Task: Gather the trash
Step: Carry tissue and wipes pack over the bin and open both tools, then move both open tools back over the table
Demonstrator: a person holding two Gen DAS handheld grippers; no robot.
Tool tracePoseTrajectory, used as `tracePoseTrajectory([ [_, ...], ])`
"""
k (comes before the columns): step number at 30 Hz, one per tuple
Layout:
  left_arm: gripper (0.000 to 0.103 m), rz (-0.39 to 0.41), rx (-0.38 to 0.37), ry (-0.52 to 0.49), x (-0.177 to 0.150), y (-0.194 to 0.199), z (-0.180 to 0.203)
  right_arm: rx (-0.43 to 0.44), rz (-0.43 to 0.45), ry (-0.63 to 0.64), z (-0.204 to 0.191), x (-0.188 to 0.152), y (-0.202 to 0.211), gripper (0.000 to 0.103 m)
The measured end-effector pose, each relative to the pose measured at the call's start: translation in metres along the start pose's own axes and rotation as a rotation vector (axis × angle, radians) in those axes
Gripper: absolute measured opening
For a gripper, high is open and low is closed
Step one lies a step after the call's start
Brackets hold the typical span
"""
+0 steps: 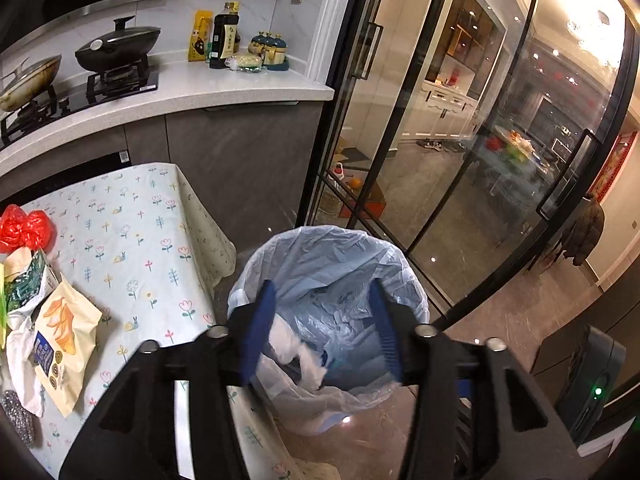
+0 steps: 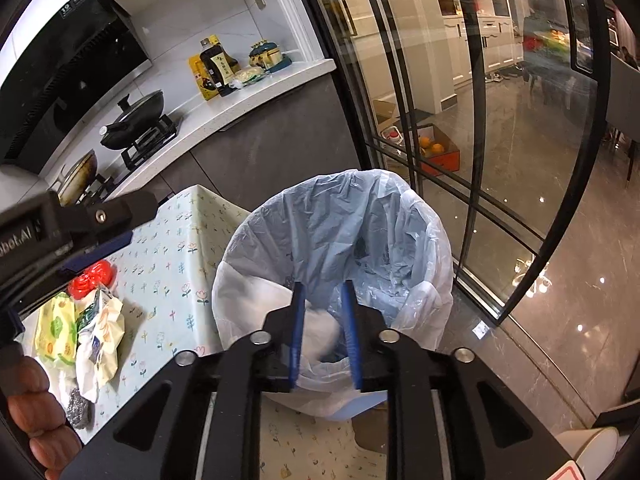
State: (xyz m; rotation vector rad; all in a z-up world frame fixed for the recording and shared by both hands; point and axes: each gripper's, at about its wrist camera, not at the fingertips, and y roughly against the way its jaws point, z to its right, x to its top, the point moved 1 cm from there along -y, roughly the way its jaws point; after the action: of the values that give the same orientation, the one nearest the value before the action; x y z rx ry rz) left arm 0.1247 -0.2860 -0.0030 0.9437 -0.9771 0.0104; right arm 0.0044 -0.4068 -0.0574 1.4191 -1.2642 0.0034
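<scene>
A trash bin lined with a pale blue bag stands on the floor beside the table. My left gripper hovers over the bin's mouth, jaws open; a white crumpled piece is blurred just below them, inside the bin. My right gripper is also over the bin, jaws narrowly apart, with a white wad between the fingers. Trash lies on the table: a red bag, snack wrappers, a steel scourer.
The table has a floral cloth. Behind it is a kitchen counter with a stove, pans and bottles. Glass sliding doors stand right of the bin. The left gripper's body shows in the right wrist view.
</scene>
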Motion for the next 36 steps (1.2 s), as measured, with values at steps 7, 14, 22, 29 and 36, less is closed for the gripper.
tracePoseTrajectory([
  [7,0.067,0.016,0.036,0.049,-0.002,0.009,-0.020,0.010,0.010,0.007,-0.008,-0.008,0.010,0.039],
  [14,0.073,0.043,0.115,0.090,-0.021,0.036,-0.049,0.047,-0.001,0.040,-0.028,-0.022,0.021,0.040],
  [22,0.078,0.065,0.201,0.175,-0.046,0.074,-0.097,0.101,-0.017,0.104,-0.070,-0.045,0.033,0.041],
  [29,0.082,0.076,0.248,0.252,-0.064,0.104,-0.142,0.139,-0.039,0.159,-0.112,-0.068,0.039,0.047],
  [36,0.090,0.101,0.332,0.299,-0.087,0.137,-0.188,0.164,-0.063,0.218,-0.155,-0.093,0.043,0.052],
])
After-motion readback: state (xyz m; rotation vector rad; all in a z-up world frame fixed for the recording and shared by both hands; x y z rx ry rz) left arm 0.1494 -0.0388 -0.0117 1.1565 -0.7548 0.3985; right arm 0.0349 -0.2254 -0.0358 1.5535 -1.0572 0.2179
